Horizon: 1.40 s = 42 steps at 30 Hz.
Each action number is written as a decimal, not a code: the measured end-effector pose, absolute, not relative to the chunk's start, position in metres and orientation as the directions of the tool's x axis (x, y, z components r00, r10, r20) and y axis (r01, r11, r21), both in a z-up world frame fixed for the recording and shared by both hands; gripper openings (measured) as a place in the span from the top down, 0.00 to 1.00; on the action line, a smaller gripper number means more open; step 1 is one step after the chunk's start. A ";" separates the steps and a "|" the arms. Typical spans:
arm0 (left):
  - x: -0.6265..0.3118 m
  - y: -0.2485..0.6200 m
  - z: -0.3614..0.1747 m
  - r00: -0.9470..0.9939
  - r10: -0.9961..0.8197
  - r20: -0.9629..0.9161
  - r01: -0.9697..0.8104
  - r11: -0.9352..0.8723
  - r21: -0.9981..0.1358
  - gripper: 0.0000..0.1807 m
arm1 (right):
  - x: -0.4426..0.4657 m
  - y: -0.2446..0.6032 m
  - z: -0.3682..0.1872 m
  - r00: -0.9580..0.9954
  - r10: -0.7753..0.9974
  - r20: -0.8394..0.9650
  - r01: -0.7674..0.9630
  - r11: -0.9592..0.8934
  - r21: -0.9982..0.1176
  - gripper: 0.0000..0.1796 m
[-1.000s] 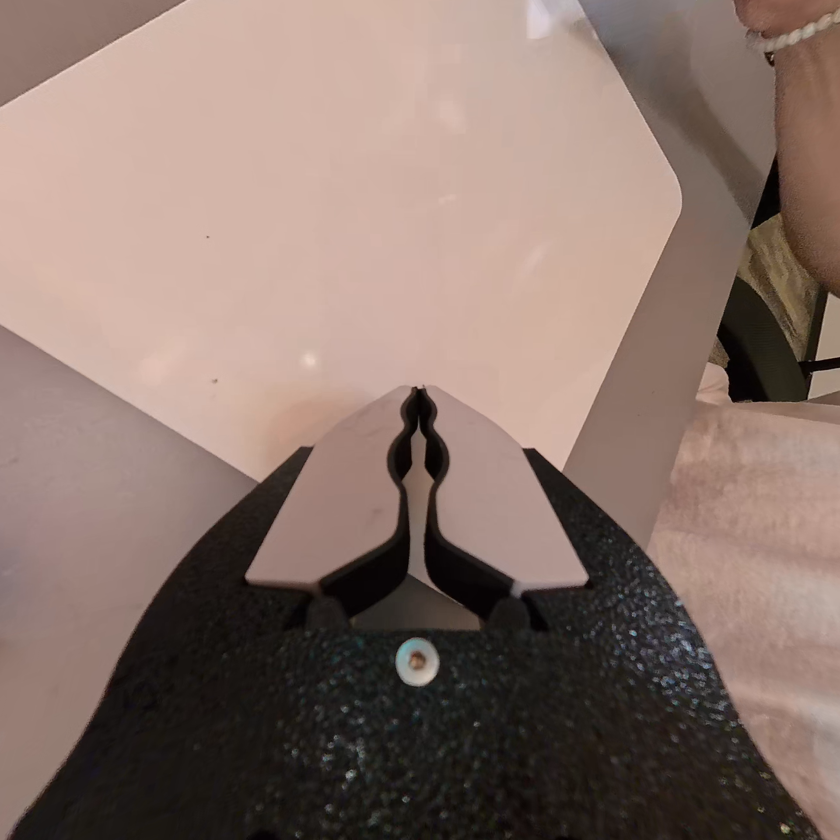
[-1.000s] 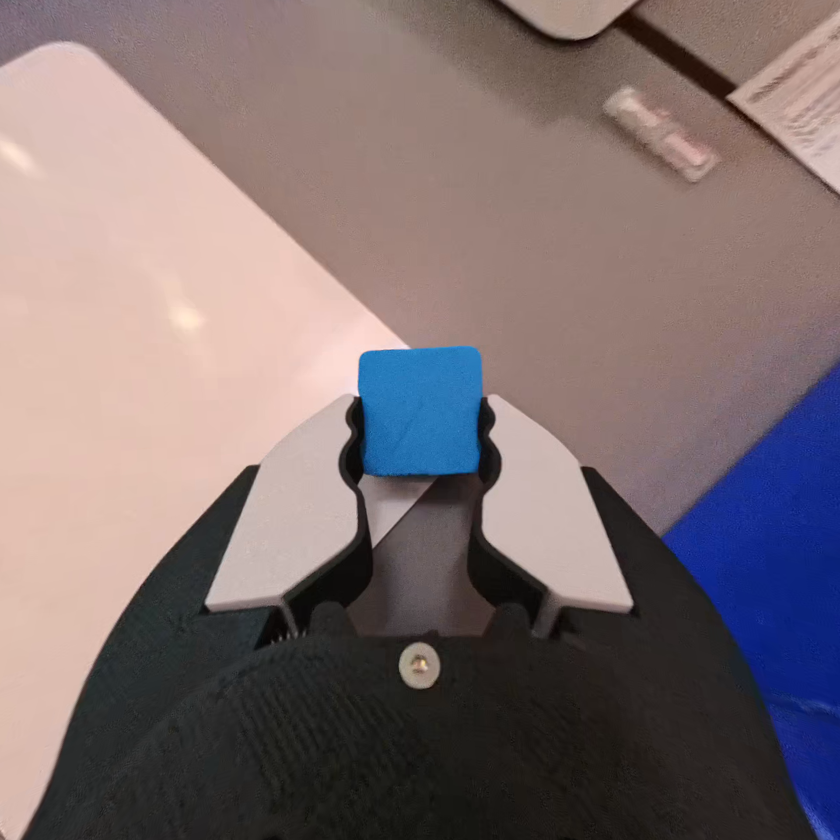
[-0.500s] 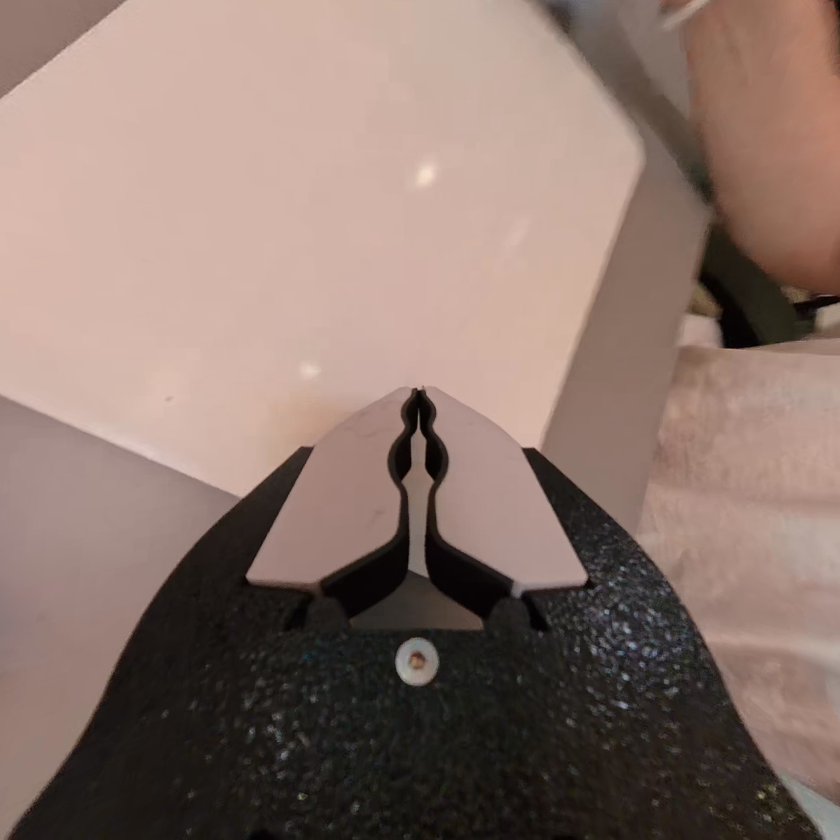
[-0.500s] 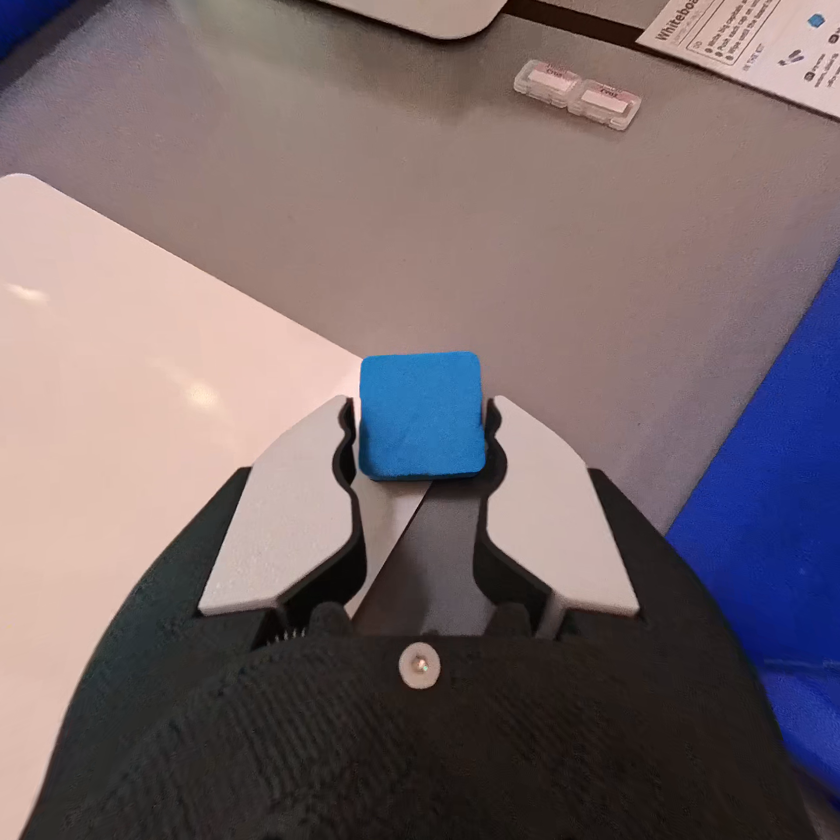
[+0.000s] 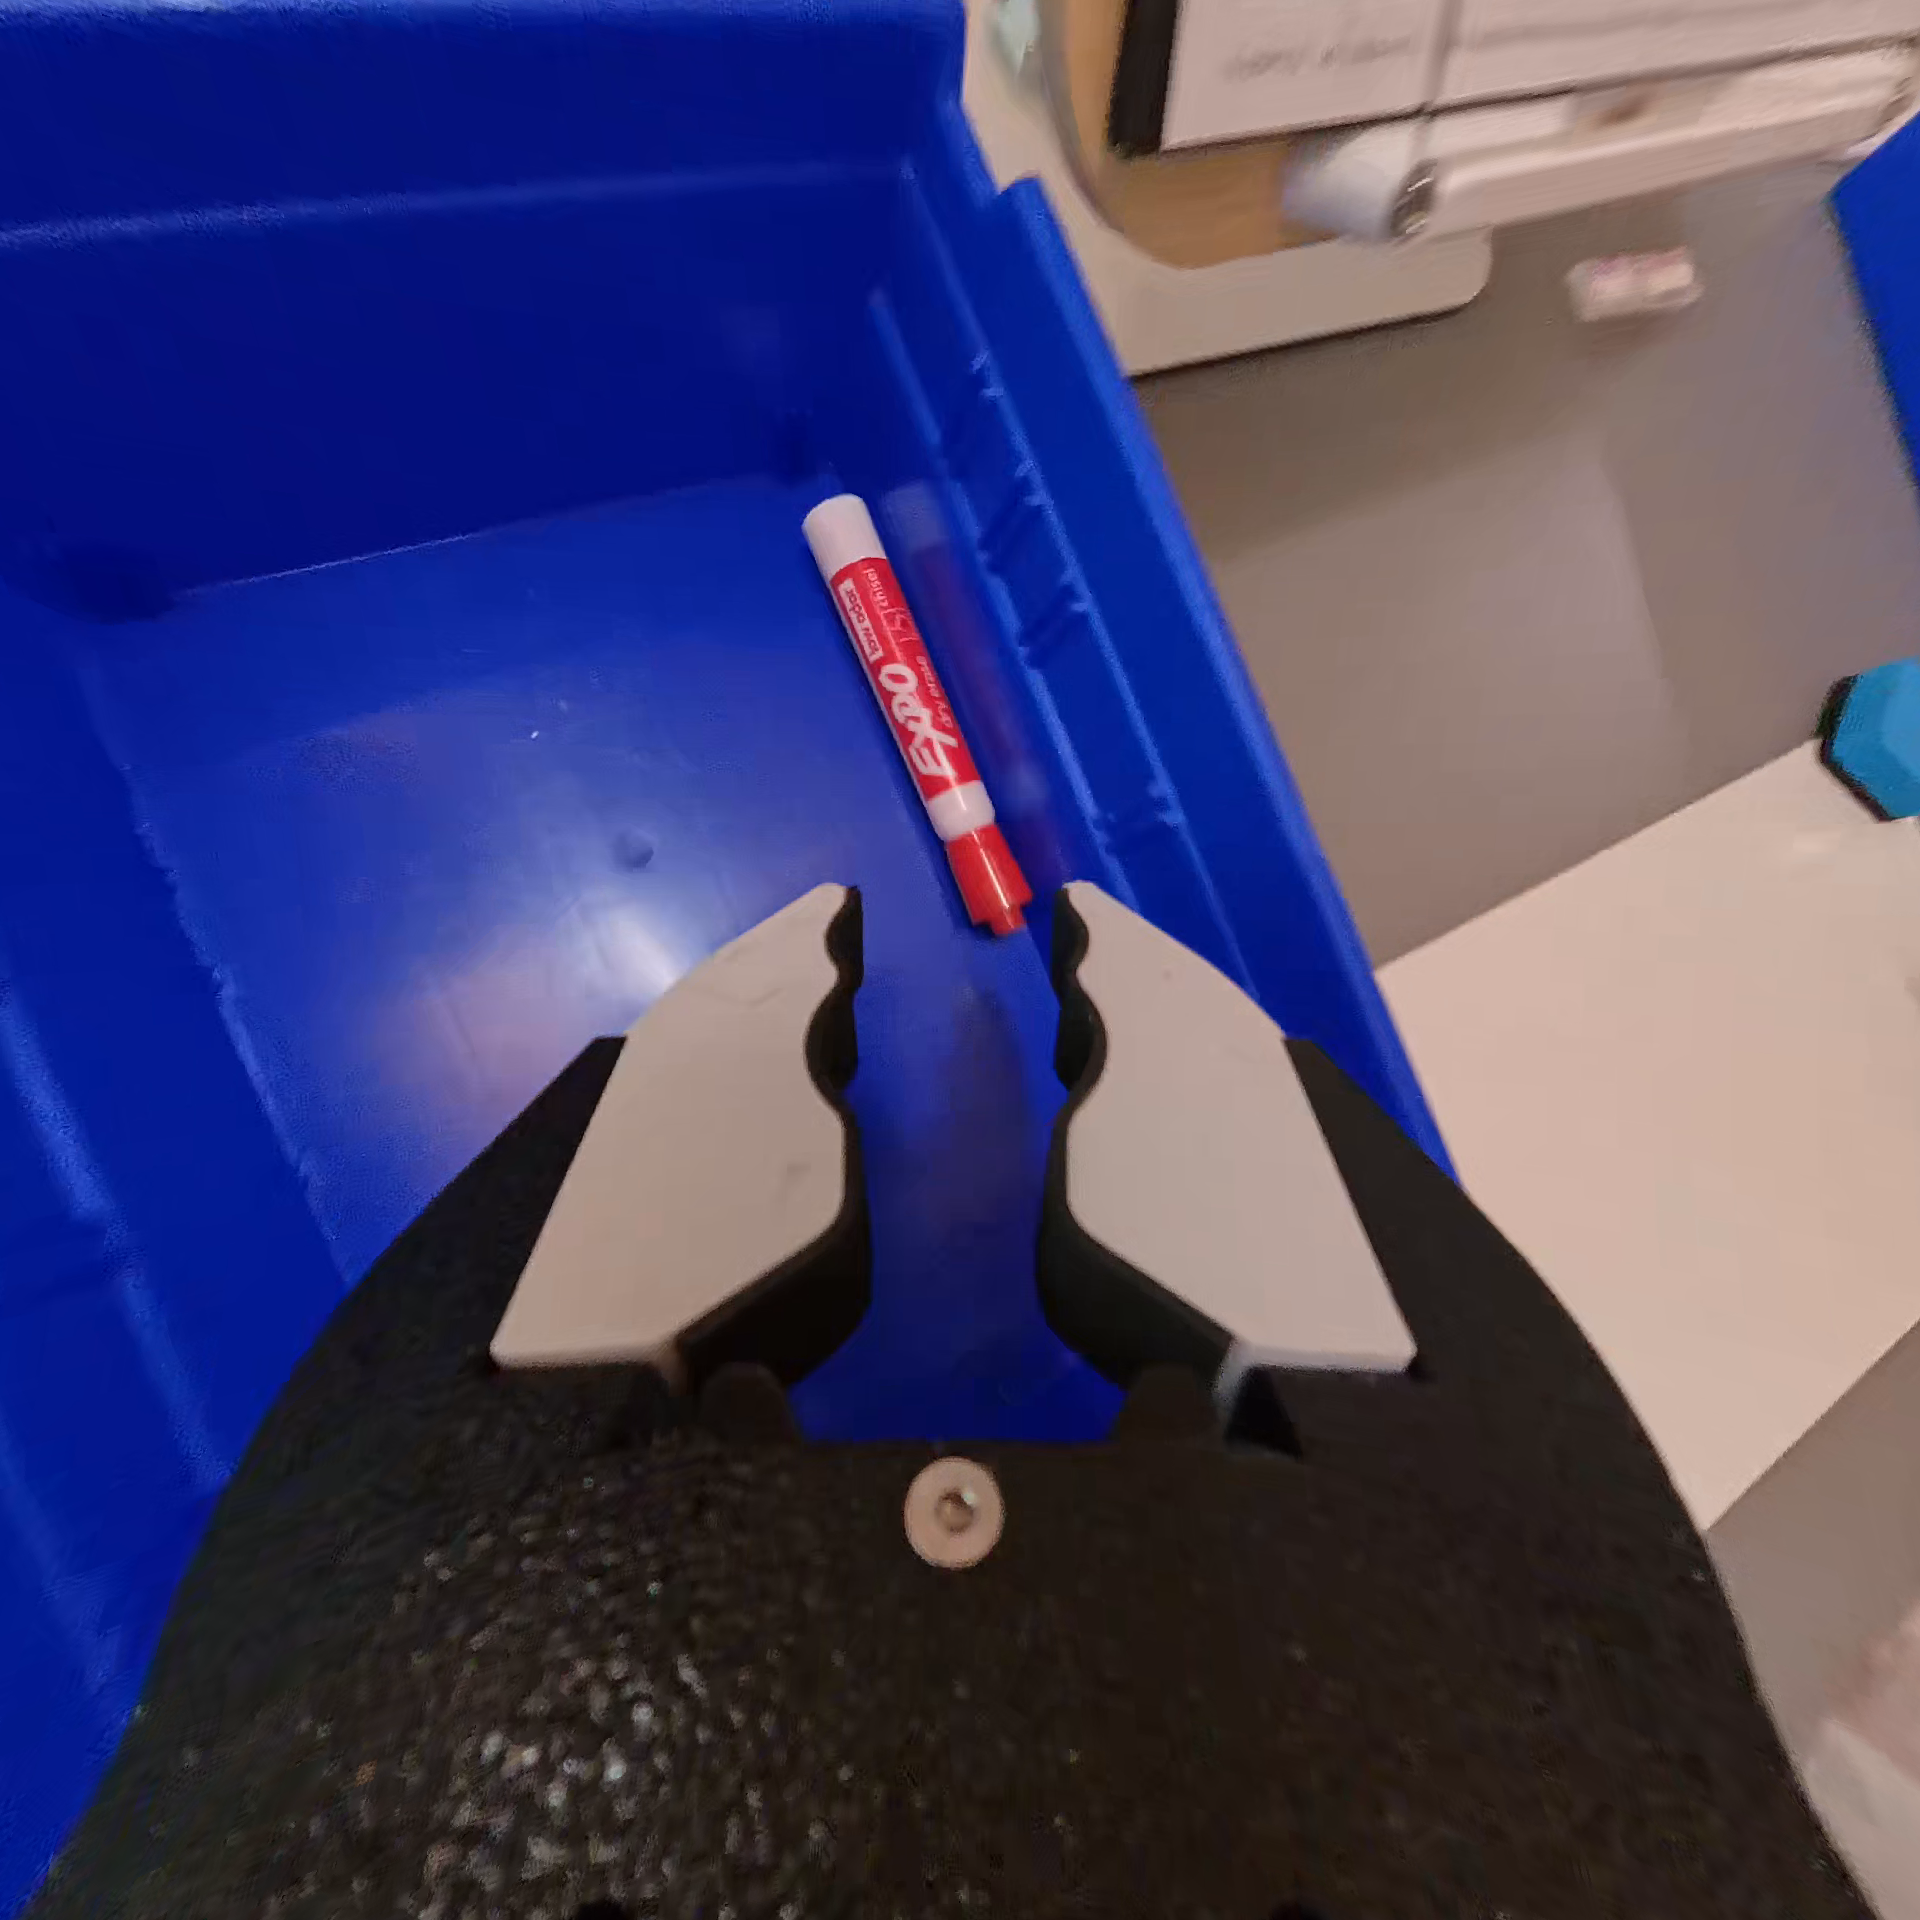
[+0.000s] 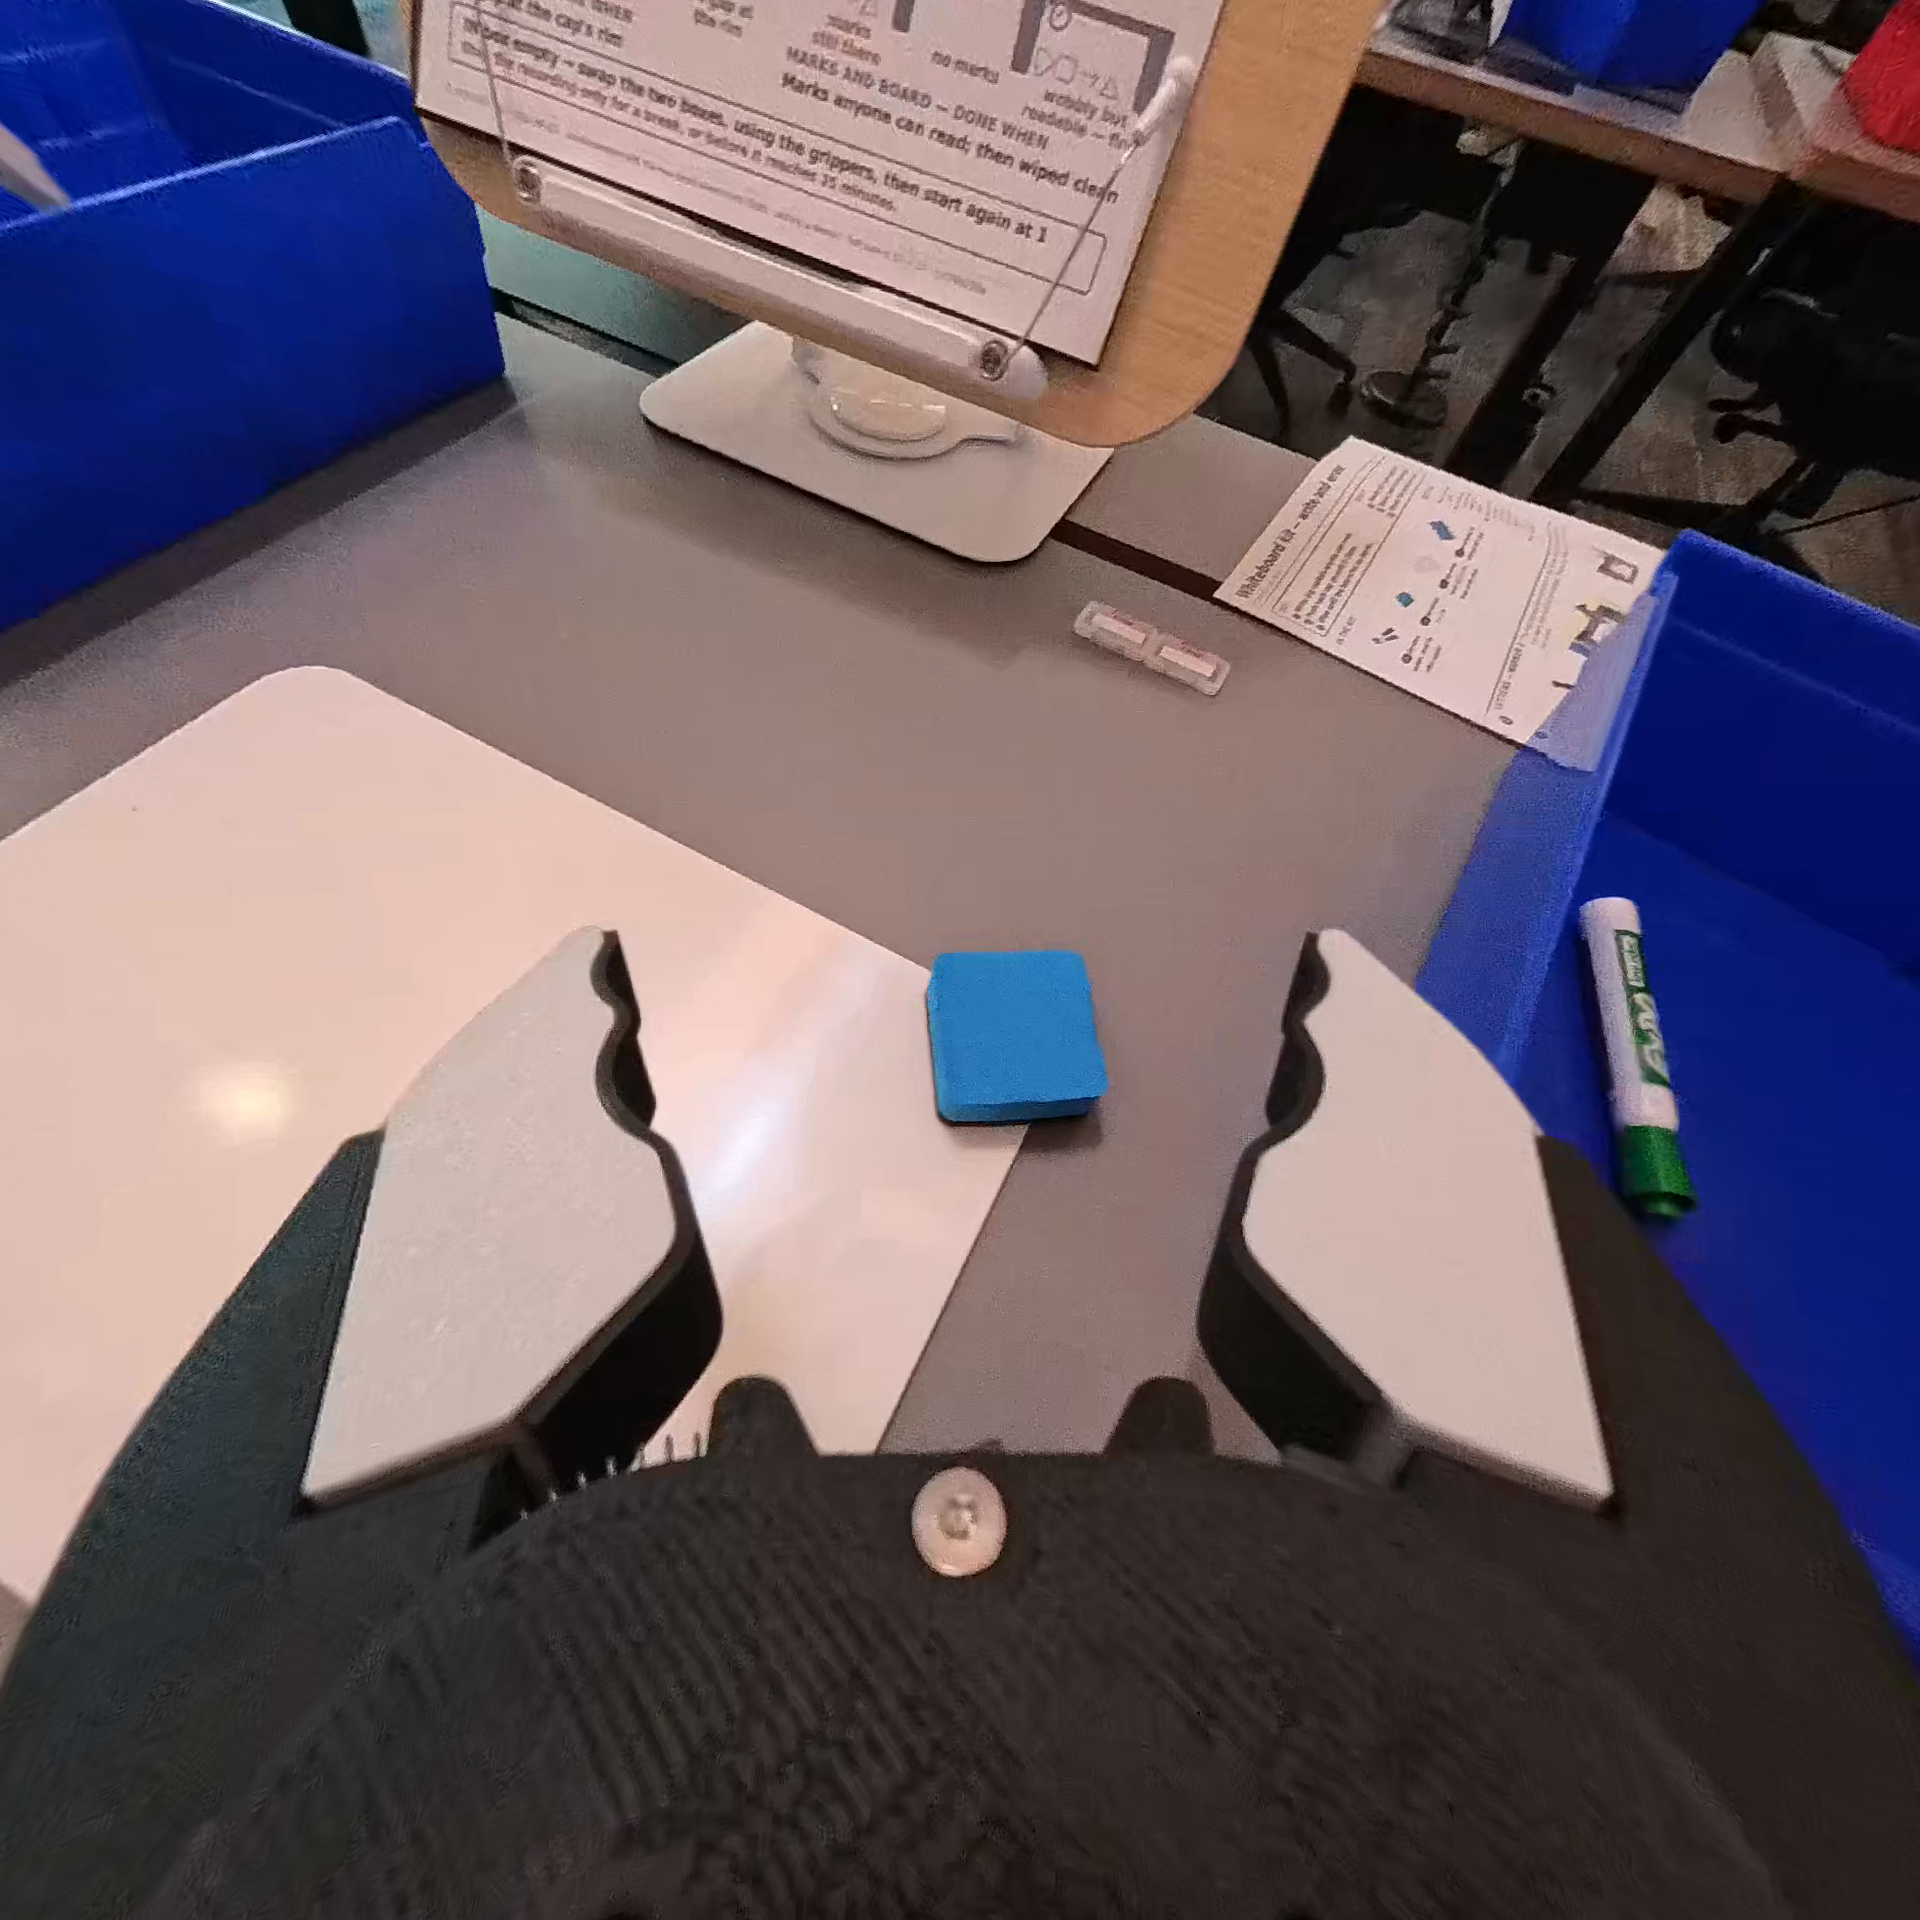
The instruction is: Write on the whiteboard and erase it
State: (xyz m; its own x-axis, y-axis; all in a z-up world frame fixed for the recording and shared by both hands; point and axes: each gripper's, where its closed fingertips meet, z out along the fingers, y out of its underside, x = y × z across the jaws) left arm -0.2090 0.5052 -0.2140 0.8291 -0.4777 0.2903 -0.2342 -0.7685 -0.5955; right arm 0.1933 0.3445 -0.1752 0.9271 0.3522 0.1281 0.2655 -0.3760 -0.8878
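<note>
My left gripper [image 5: 956,904] is open and empty over a blue bin [image 5: 436,665]. A red marker [image 5: 914,707] lies on the bin floor by its right wall, its capped end just ahead of my fingertips. My right gripper [image 6: 961,951] is wide open and empty above the white whiteboard [image 6: 312,935]. A blue eraser [image 6: 1013,1037] lies flat on the whiteboard's right edge, between and just ahead of my fingers, partly overhanging the grey table. In the left wrist view the whiteboard [image 5: 1662,1091] and eraser [image 5: 1881,748] show at right.
A second blue bin [image 6: 1766,852] at right holds a green marker [image 6: 1636,1049]. A third blue bin [image 6: 208,312] stands at back left. A wooden stand with a printed sheet [image 6: 831,156], a paper sheet [image 6: 1434,582] and small clear cases [image 6: 1148,646] sit on the grey table [image 6: 831,686].
My right gripper has opened, left the blue eraser on the whiteboard's edge and drawn back. My left gripper has opened and swung from the whiteboard to over the blue bin with the red marker.
</note>
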 end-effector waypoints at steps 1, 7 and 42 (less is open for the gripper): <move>-0.205 0.515 -0.225 0.830 -0.476 0.291 -0.251 -0.784 -0.568 0.81 | 0.190 0.342 -0.177 0.925 0.357 0.127 0.270 -0.384 -0.883 0.34; -0.189 0.548 -0.264 0.836 -0.387 0.390 -0.203 -0.877 -0.435 0.80 | 0.177 0.329 -0.179 0.924 0.370 0.092 0.249 -0.403 -0.881 0.34; -0.126 0.410 -0.037 0.186 -0.829 0.527 0.492 -0.386 -0.781 0.90 | -0.042 0.339 -0.084 0.531 0.847 -0.038 -0.034 -0.023 -0.999 0.57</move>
State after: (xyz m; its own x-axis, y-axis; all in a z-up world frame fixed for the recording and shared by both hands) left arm -0.1260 0.4103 -0.0365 0.1859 -0.8293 0.5270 0.4917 -0.3859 -0.7806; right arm -0.0419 0.3389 -0.0841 0.5310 0.8465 -0.0376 -0.0343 -0.0229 -0.9991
